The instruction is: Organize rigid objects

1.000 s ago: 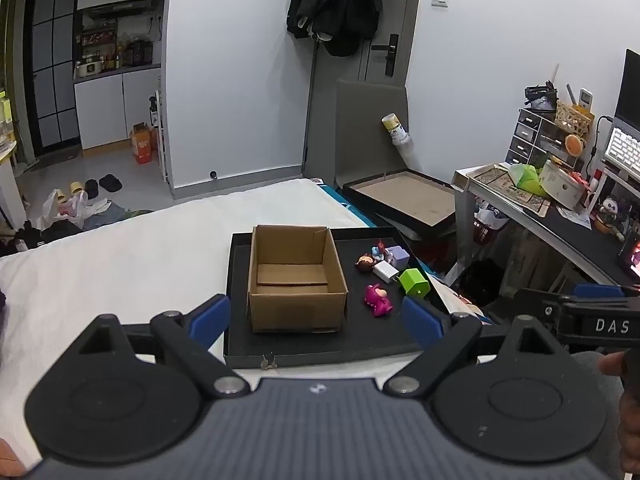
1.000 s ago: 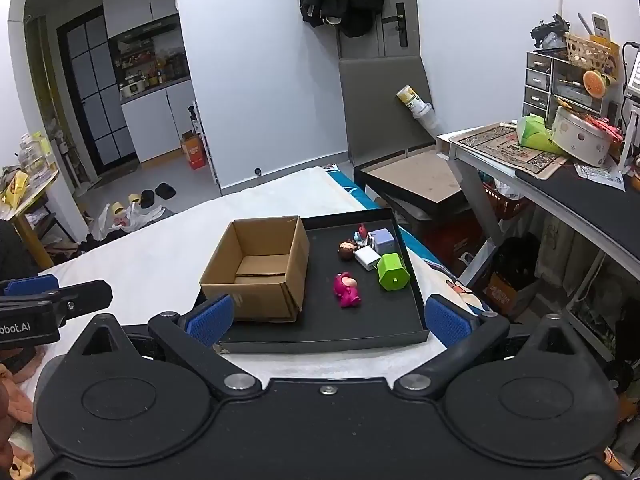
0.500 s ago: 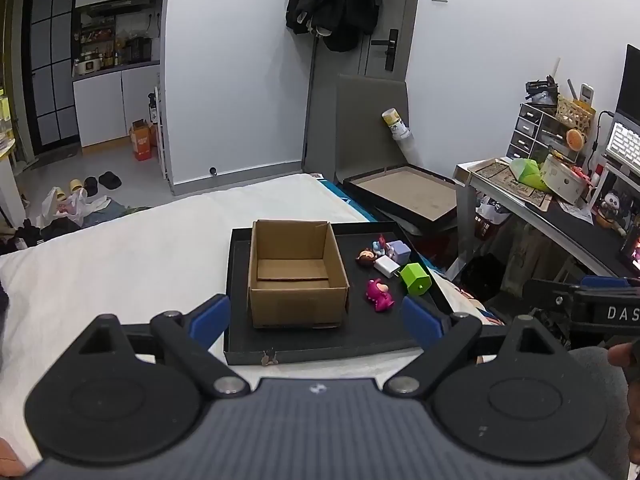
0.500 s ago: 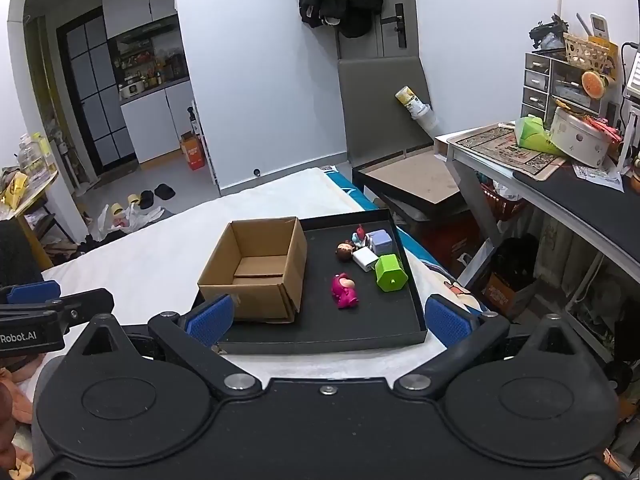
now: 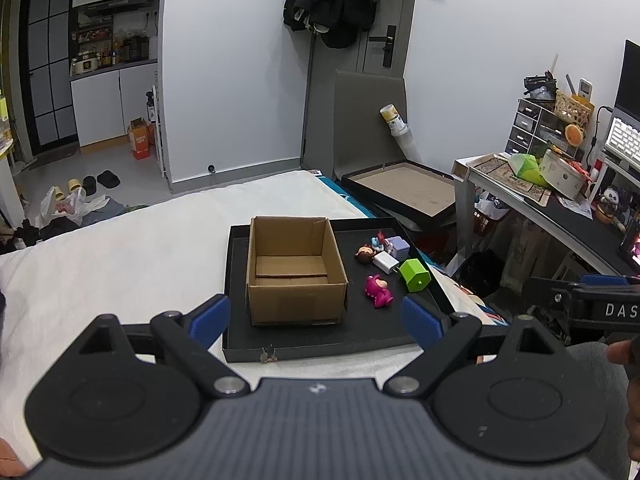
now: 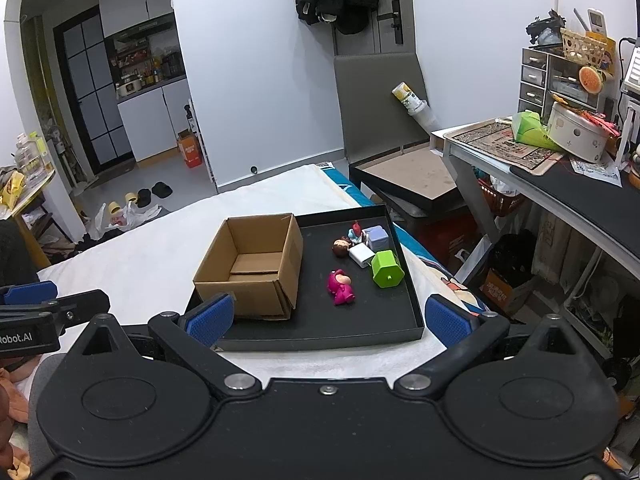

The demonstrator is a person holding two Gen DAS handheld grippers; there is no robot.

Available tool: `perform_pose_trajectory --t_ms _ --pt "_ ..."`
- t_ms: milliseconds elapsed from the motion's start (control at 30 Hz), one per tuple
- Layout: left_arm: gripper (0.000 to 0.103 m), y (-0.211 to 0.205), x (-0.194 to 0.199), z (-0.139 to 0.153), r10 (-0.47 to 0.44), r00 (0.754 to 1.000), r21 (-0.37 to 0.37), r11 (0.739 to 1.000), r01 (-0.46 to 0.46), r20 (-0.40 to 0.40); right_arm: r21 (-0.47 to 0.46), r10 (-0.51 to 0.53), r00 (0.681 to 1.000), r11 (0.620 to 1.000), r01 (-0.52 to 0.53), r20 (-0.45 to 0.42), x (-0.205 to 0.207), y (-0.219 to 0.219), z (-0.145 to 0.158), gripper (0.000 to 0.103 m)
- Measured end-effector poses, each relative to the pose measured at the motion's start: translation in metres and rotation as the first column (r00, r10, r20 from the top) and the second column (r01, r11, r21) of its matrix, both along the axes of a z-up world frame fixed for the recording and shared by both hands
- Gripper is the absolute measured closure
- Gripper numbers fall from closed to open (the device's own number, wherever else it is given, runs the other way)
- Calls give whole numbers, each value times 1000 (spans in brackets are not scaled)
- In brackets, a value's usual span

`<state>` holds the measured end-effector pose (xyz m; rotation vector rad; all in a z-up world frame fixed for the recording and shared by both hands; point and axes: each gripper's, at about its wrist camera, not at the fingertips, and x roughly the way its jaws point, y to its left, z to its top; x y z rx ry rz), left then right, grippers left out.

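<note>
A black tray lies on a white bed. On its left half stands an empty cardboard box. To the box's right lie a pink figure, a green hexagonal block, a white block, a lilac cube and a small brown-haired figure. My left gripper hovers open before the tray's near edge, nothing between its blue pads. My right gripper is open too, equally short of the tray.
The white bed stretches to the left. A desk crowded with drawers and a tin stands at the right. Another flat box lies behind the tray, beside the bed. Each gripper shows at the edge of the other's view.
The left wrist view has shifted slightly, with the tray a little lower and farther. The right gripper has kept still. Both grippers stay open.
</note>
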<state>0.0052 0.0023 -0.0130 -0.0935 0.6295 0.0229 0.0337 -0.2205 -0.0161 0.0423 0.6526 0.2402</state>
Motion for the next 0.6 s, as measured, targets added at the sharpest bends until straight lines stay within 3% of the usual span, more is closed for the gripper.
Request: perform_pose_trajectory --t_ms 600 --pt "11 -1 1 0 5 1000 -3 1000 -5 -6 1 0 1000 1000 0 -7 0 0 -1 0"
